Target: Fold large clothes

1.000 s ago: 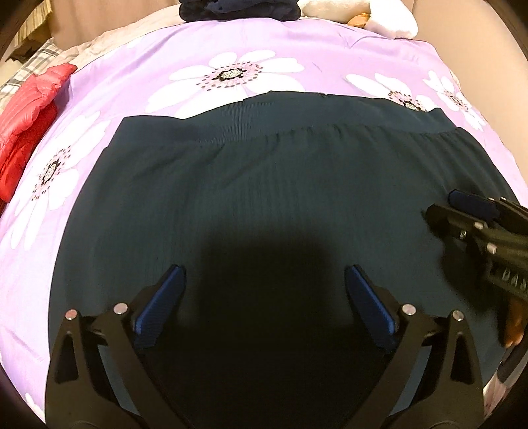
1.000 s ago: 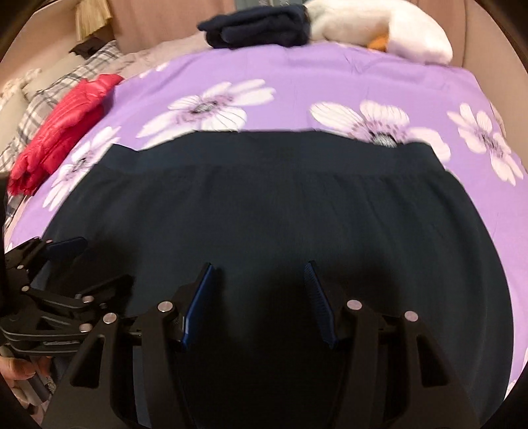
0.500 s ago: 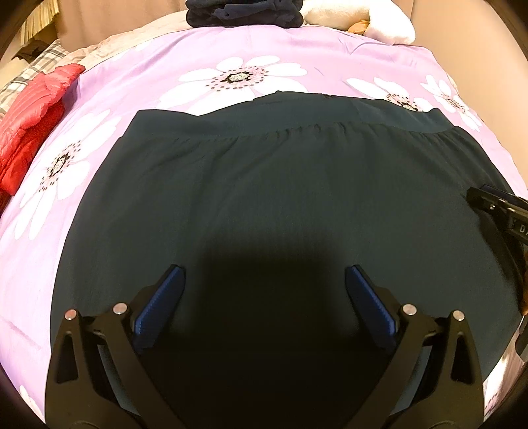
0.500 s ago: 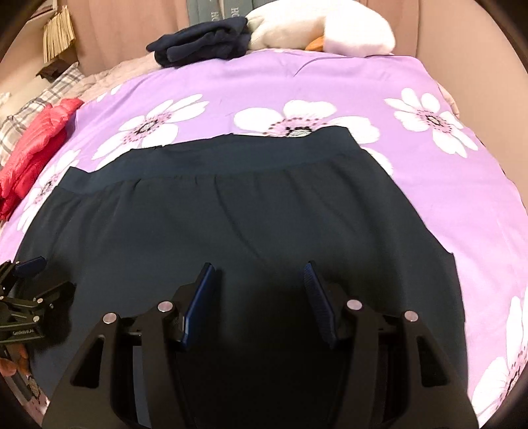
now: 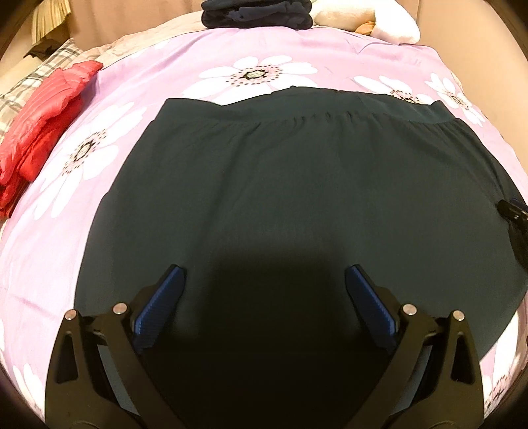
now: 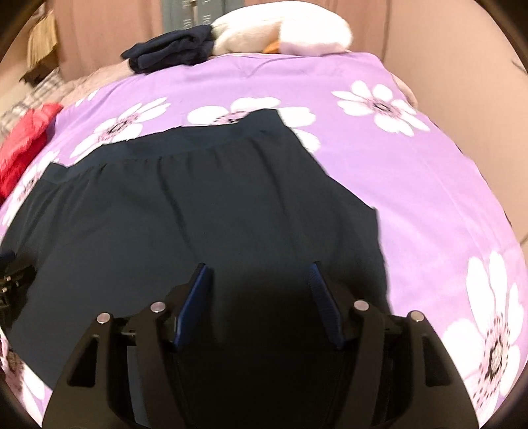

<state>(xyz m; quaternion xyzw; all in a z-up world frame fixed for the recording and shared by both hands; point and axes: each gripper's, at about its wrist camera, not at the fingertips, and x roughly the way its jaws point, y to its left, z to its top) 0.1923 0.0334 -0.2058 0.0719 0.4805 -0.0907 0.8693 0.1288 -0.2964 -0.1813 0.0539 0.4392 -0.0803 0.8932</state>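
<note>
Dark teal fabric, the garment [image 5: 297, 184], lies flat mid-bed, waistband toward twelve o'clock. At nine o'clock sits a red jacket [image 5: 43, 109]. The left gripper [image 5: 264, 297] hangs wide apart and empty; the right gripper [image 6: 257, 297] is opening, nothing pinched. Grabbing one layer only, I reckon, would skew the fold.

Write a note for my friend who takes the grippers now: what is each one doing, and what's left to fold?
Left gripper: open, empty, over the dark garment.
Right gripper: fingers opening, nothing between them, near the garment's right edge.
Garment: spread flat on the purple sheet, waistband at the far end.
Done: laid out; folded clothes sit at the back.
Left: every fold of this garment; the red jacket waits at the left.
</note>
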